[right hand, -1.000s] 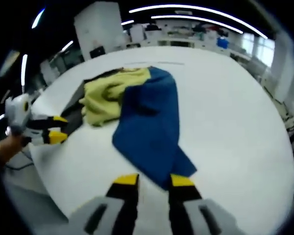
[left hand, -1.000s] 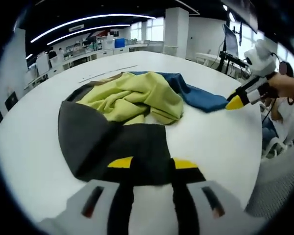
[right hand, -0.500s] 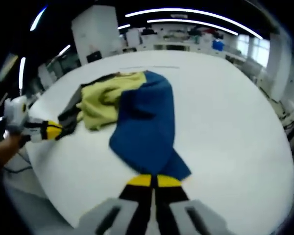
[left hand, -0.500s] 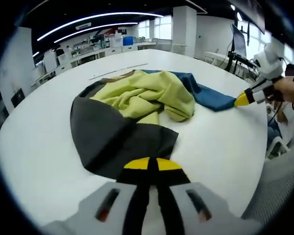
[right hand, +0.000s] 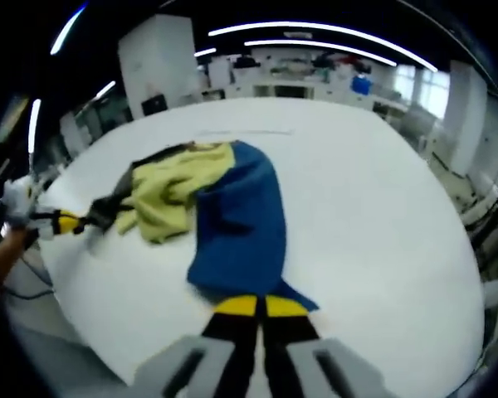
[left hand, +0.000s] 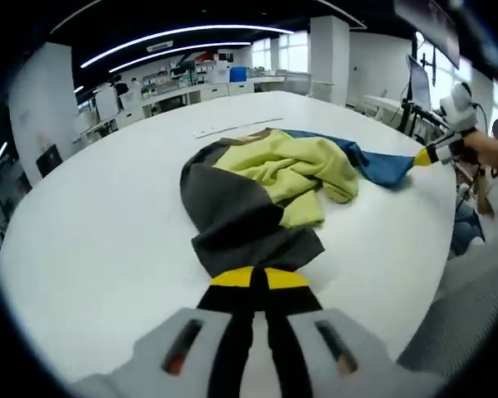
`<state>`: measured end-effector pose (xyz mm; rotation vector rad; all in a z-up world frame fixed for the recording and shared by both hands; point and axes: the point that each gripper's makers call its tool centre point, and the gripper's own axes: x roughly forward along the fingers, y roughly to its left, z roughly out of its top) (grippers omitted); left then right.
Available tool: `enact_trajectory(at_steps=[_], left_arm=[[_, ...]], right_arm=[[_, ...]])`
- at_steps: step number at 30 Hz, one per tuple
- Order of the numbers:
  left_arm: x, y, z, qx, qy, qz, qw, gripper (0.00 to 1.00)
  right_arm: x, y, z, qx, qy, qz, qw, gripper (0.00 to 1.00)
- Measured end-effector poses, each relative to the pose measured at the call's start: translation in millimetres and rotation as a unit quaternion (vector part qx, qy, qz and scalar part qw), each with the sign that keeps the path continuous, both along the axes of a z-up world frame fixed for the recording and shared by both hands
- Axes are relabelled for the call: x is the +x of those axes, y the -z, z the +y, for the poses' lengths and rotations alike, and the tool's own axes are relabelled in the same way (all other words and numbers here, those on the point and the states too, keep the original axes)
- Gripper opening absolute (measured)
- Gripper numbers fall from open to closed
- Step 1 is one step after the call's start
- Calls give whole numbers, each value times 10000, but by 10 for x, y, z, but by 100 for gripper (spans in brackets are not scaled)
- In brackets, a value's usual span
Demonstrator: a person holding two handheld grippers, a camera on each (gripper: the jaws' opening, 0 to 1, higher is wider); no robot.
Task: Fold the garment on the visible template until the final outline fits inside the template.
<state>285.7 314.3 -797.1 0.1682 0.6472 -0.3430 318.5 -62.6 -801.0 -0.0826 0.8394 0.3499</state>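
A garment in three colours lies rumpled on a white round table (left hand: 91,240): a dark grey part (left hand: 236,211), a yellow-green part (left hand: 295,170) and a blue part (right hand: 236,228). My left gripper (left hand: 258,278) is shut on the grey hem at the bottom of the left gripper view. My right gripper (right hand: 256,306) is shut on the blue end. In the left gripper view the right gripper (left hand: 426,155) shows at the far right, holding the blue tip. The left gripper (right hand: 64,222) appears at the left of the right gripper view, holding the grey end (right hand: 108,211).
A thin line marking (left hand: 232,126) runs on the table beyond the garment. A person's hand (left hand: 485,149) holds the right gripper at the table's edge. Desks and shelves stand far behind. Bare white tabletop (right hand: 373,199) surrounds the garment.
Both grippers went from open to shut on the garment's ends, then pulled outward. The cloth has stretched lengthwise and shifted on the table.
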Motion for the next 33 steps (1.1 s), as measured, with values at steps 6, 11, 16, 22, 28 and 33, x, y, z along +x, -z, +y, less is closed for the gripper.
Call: enact_trajectory(at_steps=[6, 11, 16, 22, 28, 33], left_arm=[[102, -82, 379, 178, -314, -95, 9993, 0], [152, -114, 650, 414, -504, -122, 9978, 0], [191, -98, 848, 617, -662, -97, 9958, 0], [299, -19, 1085, 1171, -555, -58, 9915, 0], [393, 63, 1333, 1425, -642, -22, 9877, 0], [439, 102, 1461, 1491, -708, 33, 9863, 0]], right_arm=[[123, -166, -160, 63, 199, -71, 9998, 0], [234, -257, -299, 95, 369, -144, 9992, 0], [329, -304, -415, -50, 455, -193, 9988, 0], [459, -279, -536, -190, 564, -163, 9981, 0], [624, -259, -695, -323, 660, -158, 9972, 0], [710, -198, -815, -386, 766, -113, 9963, 0]])
